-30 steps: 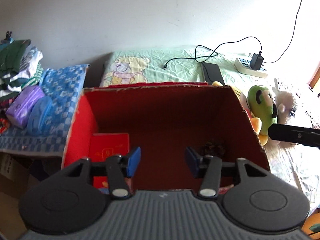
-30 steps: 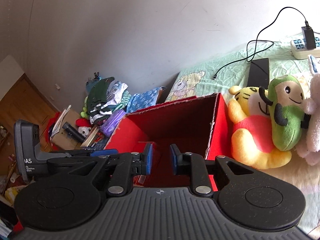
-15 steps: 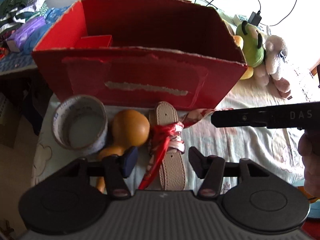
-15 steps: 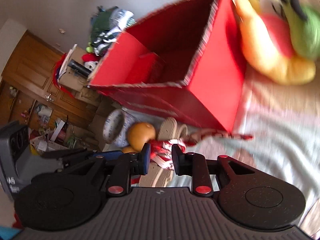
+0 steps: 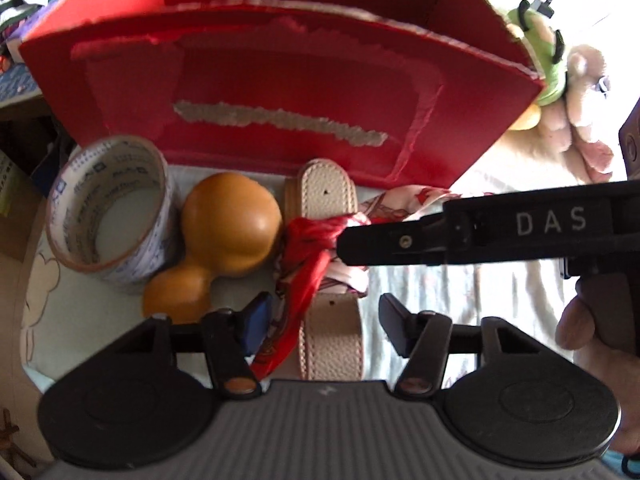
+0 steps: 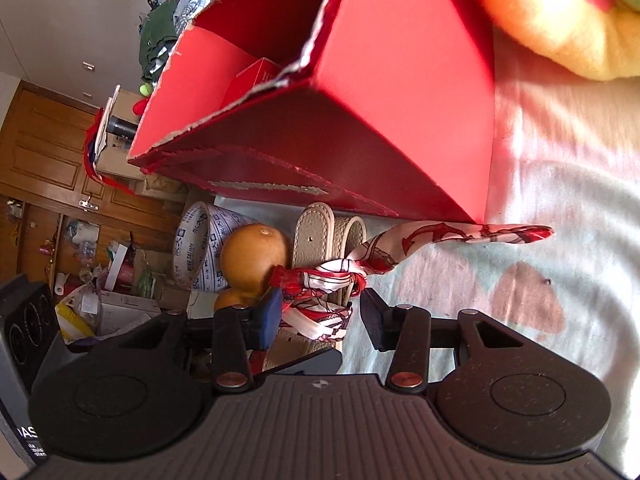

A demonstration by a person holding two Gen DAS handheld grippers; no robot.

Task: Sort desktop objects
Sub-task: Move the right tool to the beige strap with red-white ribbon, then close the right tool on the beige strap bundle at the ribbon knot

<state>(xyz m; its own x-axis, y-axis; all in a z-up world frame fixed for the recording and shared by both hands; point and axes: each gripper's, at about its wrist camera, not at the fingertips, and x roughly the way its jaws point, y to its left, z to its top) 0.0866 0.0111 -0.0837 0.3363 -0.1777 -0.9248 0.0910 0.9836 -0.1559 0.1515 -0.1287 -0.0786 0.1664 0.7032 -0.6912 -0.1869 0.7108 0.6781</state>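
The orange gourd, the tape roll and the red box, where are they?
Gourd (image 5: 230,224): left wrist view, on its big round bulb.
Tape roll (image 5: 156,236): left wrist view, on its printed outer wall.
Red box (image 6: 400,120): right wrist view, on its sunlit side wall.

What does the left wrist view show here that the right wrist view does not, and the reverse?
Only the left wrist view shows the right gripper from outside, marked DAS, reaching in over the red scarf, plus part of a hand and a pale plush toy.

Only the right wrist view shows wooden cabinets, floor clutter, and the scarf's long tail lying past the box corner.

Both show the red box, tape roll, orange gourd and beige strap in front of it.
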